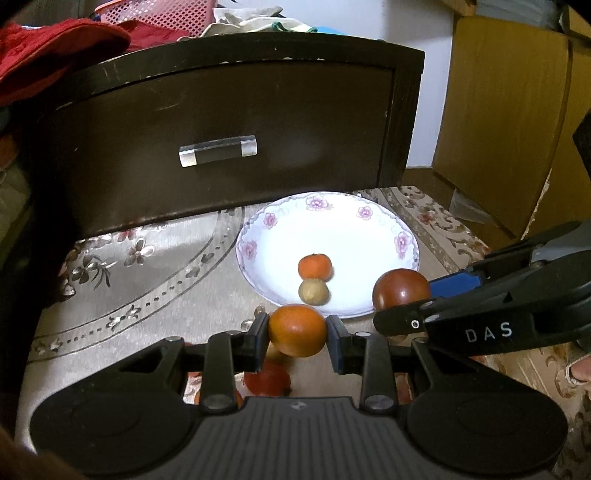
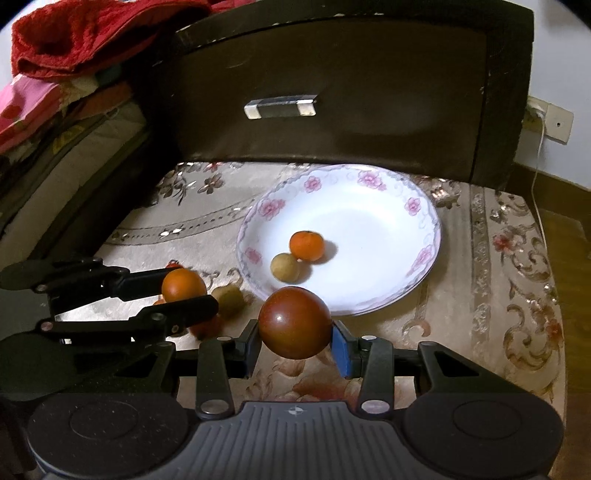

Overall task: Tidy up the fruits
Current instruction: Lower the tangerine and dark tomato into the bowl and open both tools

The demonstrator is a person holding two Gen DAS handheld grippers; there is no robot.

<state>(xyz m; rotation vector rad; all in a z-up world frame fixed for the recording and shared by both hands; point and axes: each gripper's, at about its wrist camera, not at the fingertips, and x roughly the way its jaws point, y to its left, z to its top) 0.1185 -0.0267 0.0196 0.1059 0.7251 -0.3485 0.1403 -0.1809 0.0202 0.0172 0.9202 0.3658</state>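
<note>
Left wrist view: left gripper (image 1: 297,329) levelled low over the counter (image 1: 147,295), fingers (image 1: 258,341) clamped on either side of an orange fruit (image 1: 297,329), lifted just short of the near rim of the floral plate (image 1: 369,221). On the plate, a small orange (image 1: 314,266) and a tan round fruit (image 1: 313,291), touching one another. Reached in from the right edge, the right gripper (image 1: 402,304), tilted slightly upward toward the plate, closed on a dark red tomato (image 1: 400,293) at the plate's near-right rim. Beneath the held orange fruit, a red fruit (image 1: 267,380) on the counter, blurred and partly hidden, perhaps with others beside it. Behind the plate, a dark drawer front (image 1: 221,129) with a clear handle (image 1: 218,149).

Right wrist view: right gripper (image 2: 295,323) pointed straight at the plate (image 2: 406,206), fingers (image 2: 341,349) pressed against both sides of the dark red tomato (image 2: 295,323), suspended at the plate's near rim. Small orange (image 2: 306,245) and tan round fruit (image 2: 285,266) side by side in the plate's left half. Entered from the left, the left gripper (image 2: 184,290), nearly horizontal, gripping the orange fruit (image 2: 183,285) above the counter (image 2: 480,295), left of the plate. Just beside that, a greenish-yellow fruit (image 2: 229,299) lying on the counter. Red cloth (image 2: 74,33) heaped at upper left.
</note>
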